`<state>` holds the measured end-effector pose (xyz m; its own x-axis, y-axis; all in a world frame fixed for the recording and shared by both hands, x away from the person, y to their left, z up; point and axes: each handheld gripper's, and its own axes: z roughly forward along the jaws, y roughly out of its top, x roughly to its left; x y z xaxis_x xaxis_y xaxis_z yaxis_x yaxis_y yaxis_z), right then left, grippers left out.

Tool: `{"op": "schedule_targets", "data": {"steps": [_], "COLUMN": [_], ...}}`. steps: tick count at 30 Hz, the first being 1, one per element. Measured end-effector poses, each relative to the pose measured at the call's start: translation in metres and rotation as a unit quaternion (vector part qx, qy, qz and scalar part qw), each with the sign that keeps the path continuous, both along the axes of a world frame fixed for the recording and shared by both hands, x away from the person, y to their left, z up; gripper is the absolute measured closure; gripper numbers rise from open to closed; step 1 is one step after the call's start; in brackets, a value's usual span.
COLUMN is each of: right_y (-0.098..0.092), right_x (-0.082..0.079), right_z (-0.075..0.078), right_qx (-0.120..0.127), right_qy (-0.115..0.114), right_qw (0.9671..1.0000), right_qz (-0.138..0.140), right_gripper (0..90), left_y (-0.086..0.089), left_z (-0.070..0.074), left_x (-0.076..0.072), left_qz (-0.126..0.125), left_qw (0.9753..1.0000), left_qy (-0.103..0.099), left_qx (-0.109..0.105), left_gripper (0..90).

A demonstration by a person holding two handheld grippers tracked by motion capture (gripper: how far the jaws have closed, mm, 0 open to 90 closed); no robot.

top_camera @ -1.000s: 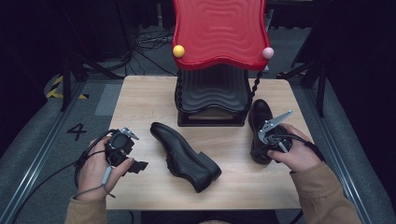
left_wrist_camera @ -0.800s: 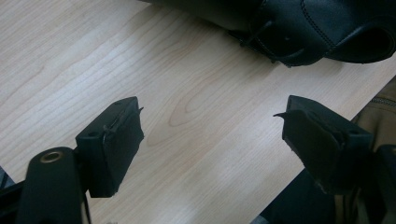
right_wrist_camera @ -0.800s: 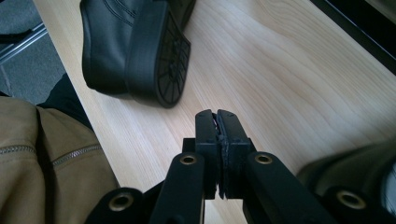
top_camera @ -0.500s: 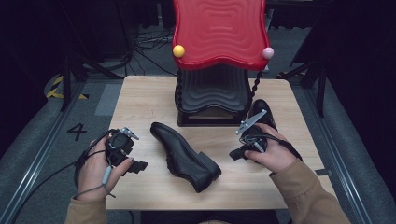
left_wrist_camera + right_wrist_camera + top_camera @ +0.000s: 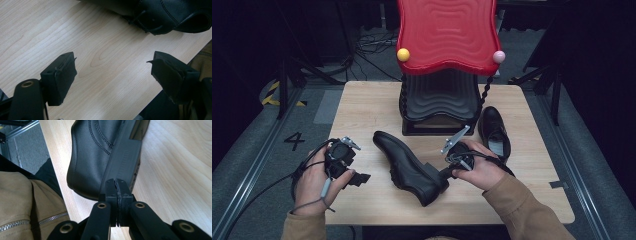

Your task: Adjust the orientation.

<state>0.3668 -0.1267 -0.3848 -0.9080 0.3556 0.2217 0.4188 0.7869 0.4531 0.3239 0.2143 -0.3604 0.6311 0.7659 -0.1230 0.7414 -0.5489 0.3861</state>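
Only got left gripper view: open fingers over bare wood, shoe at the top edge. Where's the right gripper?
Observer: The right gripper sits at the near shoe's heel, shut, with nothing gripped.
Operator: Shoe upright?
Observer: No, it looks tipped on its side; the right gripper view sees the sole edge-on.
Operator: Second shoe anywhere?
Observer: Yes, the other shoe stands upright, right of the black stand.

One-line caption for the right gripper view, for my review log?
Right gripper, jaws shut, meets the heel of a black leather shoe lying on its side on the light wooden table.
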Motion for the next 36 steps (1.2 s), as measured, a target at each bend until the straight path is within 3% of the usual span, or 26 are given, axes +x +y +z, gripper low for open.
{"op": "schedule_targets", "data": {"steps": [5,14,23,28,33,36], "right_y": [0.007,0.006,-0.004,-0.011,-0.018,-0.023], "right_x": [-0.001,0.0,0.007,0.013,0.02,0.026], "right_z": [-0.008,-0.008,-0.006,-0.006,-0.012,-0.016], "right_qx": [-0.009,-0.013,-0.014,-0.027,-0.05,-0.044], "right_qy": [0.001,-0.005,-0.013,-0.036,-0.066,-0.059], "right_qw": [0.9999,0.9999,0.9997,0.9984,0.995,0.9948], "right_qz": [0.005,0.007,-0.017,-0.036,-0.057,-0.07], "right_gripper": [90.0,90.0,90.0,90.0,90.0,90.0], "left_y": [0.0,0.0,-0.001,-0.001,-0.001,-0.001], "left_z": [0.001,0.001,0.001,0.001,0.001,0.001], "left_x": [0.0,-0.001,-0.001,-0.001,0.0,0.0], "left_qz": [-0.002,-0.003,-0.003,-0.003,-0.002,-0.002], "left_qw": [1.0,1.0,1.0,1.0,1.0,1.0], "left_qy": [0.001,0.001,0.001,0.0,0.001,0.001], "left_qx": [0.001,0.001,0.002,0.002,0.002,0.002], "left_gripper": [20.7,20.6,20.6,20.5,20.5,20.4]}}
